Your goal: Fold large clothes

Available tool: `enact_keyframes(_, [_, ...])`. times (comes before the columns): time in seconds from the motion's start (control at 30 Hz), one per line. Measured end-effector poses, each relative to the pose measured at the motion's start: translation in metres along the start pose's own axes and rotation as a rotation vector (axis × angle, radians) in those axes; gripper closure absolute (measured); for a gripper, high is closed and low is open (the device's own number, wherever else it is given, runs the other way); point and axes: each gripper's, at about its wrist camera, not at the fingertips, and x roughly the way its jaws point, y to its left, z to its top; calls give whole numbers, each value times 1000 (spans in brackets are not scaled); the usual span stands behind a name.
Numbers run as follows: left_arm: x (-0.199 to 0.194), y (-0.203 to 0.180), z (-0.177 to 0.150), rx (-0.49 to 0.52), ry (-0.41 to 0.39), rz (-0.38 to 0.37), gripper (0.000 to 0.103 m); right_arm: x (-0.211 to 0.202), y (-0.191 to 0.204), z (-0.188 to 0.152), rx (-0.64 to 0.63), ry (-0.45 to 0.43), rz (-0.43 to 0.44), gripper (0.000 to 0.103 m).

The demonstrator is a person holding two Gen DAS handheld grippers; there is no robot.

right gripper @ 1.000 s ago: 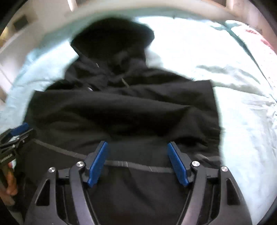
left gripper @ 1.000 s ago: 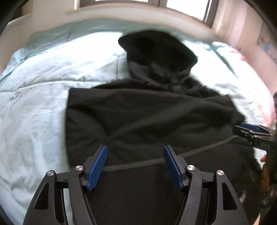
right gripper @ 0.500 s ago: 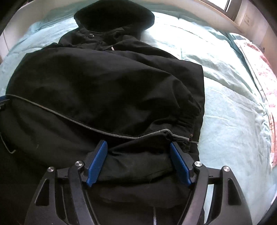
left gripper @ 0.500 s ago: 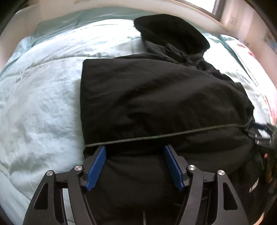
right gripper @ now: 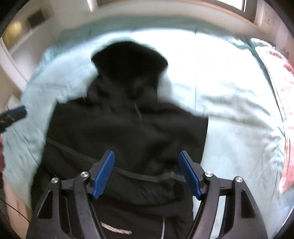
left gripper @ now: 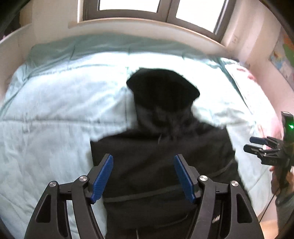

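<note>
Left wrist view: left gripper (left gripper: 143,176) jaws wide, nothing between them, hovering over the near half of the black hooded jacket (left gripper: 161,150), which lies on the pale blue bedspread (left gripper: 55,114), hood toward the window (left gripper: 147,7). Right gripper (left gripper: 257,145) sits off the jacket's right side, apparently parted. Risk: thick bundled fabric may spring open if released loosely. Plenty of bare bedspread left and beyond the hood

Right wrist view: right gripper (right gripper: 146,172) jaws wide, empty, above the folded hem band (blurry frame). Risk: a shallow pinch takes only the top layer and skews the fold. Open room right; pink bedding (right gripper: 286,128) near the edge
</note>
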Motion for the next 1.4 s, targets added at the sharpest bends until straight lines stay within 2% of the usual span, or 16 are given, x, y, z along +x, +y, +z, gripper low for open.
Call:
enact_keyframes(0.13, [1,-4,58,-40,-30,-10,33,-24,-10,57,75,-87,52,27])
enact_keyframes(0.3, [32,2,104,-60,-13,40,33,-18,-25,102,146,-135,44,27])
enact_keyframes(0.43, [80,14,128,-58,47,72,33,36,-35,146,164,-90,5,27])
enact_keyframes(0.63, [177,38,151,-125,102,68,33,126,-53,171,178,7,3,29])
enact_keyframes(0.8, [251,51,162,-161,138,115,33,196,-62,180,171,65,-5,44])
enact_keyframes(0.83, [262,53,164,-166,130,135,36,210,-63,182,172,75,-8,53])
enact_keyframes(0.87, [266,54,165,-172,111,134,62,218,-62,183,170,79,-8,74])
enact_keyframes(0.9, [271,59,168,-189,98,89,94,227,-61,185,157,77,-11,85])
enact_keyframes(0.97, [266,72,172,-253,67,4,94,223,-61,189,156,34,-39,95])
enact_keyframes(1.03, [244,90,171,-298,10,-110,94,193,-67,192,175,-73,-30,95])
enact_keyframes(1.1, [232,104,162,-328,20,-192,94,171,-69,190,154,-134,-41,95])
enact_keyframes(1.13, [234,112,154,-336,47,-210,93,169,-70,185,144,-137,-35,95])
enact_keyframes(1.2, [262,125,136,-368,154,-220,90,185,-75,178,148,-97,-21,95])
enact_keyframes(1.27, [313,133,115,-389,299,-193,90,229,-78,170,150,8,-26,96])
enact_keyframes(1.33, [324,136,112,-408,285,-220,90,278,-82,159,162,129,12,96])
enact_keyframes(1.4, [311,131,118,-369,264,-202,88,285,-87,159,178,150,34,96])
